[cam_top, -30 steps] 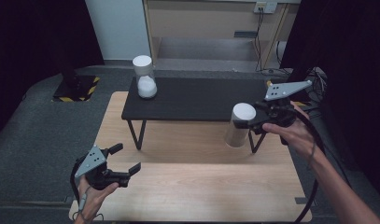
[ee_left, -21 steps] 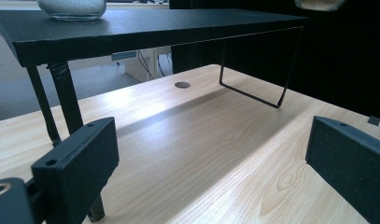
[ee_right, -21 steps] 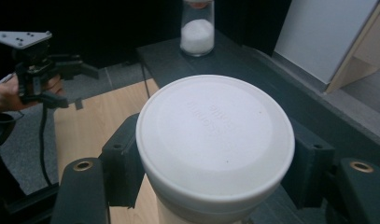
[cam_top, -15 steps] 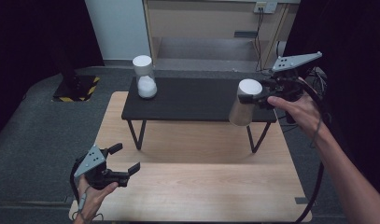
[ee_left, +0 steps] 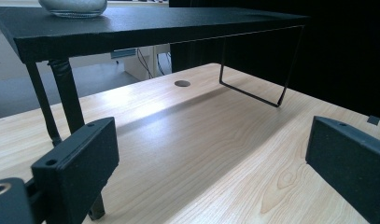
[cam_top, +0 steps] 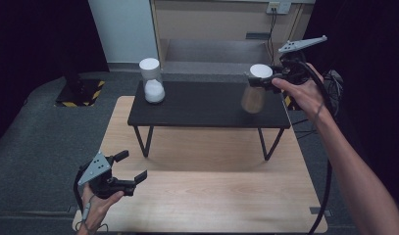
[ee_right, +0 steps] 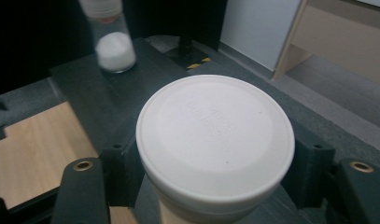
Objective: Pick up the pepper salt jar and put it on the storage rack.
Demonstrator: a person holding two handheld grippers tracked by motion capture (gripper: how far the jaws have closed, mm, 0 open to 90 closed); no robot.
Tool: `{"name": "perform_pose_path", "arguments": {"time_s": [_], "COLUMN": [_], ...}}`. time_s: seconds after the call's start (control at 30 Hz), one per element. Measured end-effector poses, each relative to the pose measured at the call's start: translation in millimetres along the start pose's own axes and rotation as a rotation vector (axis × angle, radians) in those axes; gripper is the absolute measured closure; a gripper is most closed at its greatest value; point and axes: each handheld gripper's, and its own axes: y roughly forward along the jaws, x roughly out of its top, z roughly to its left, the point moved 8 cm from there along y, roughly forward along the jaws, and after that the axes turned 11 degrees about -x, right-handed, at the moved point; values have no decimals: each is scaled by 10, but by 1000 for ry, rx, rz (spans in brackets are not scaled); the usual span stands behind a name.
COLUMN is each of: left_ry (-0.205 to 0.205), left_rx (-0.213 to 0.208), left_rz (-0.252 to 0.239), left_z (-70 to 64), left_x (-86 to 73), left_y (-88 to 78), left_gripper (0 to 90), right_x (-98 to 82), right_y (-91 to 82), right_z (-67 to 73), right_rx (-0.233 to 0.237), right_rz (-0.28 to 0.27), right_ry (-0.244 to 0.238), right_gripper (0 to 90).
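Right gripper (cam_top: 265, 82) clamped just under white lid of jar (cam_top: 255, 93), jar hanging above right end of black shelf (cam_top: 207, 105). Looks like glass: stiff, slick, breakable, bit heavy. Neck grip seems safest. Left gripper (cam_top: 131, 167) wide, empty, low over wooden table (cam_top: 211, 196).

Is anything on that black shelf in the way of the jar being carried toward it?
Nothing visible. The right gripper holds the white-lidded jar over the bare right end of the black shelf; the other jar stands far off at the left end.
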Motion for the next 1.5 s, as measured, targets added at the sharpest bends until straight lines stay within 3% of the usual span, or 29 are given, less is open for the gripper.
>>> {"name": "perform_pose_path", "arguments": {"time_s": [0.47,0.6,0.7,1.17,1.37,1.43,1.5], "left_ry": [-3,-1,-1,2,0,2,3], "left_rx": [2,1,-1,-7,-6,-7,-7], "left_rz": [3,3,3,11,10,9,10], "left_z": [7,7,10,13,13,9,5], "left_x": [-3,-2,-2,0,0,0,1], "left_y": [-6,-8,-6,1,-1,1,2], "left_gripper": [13,13,13,14,13,14,13], "right_x": [62,40,42,-84,-152,-180,-200], "right_y": [333,386,418,508,497,473,444], "right_z": [-185,-221,-212,-241,-280,-257,-279], "right_rx": [-123,-140,-157,-145,-137,-160,-153], "right_rz": [16,15,29,50,27,-19,-62], "right_ry": [61,88,77,96,113,111,142], "right_gripper": [340,340,340,340,333,252,159]}}
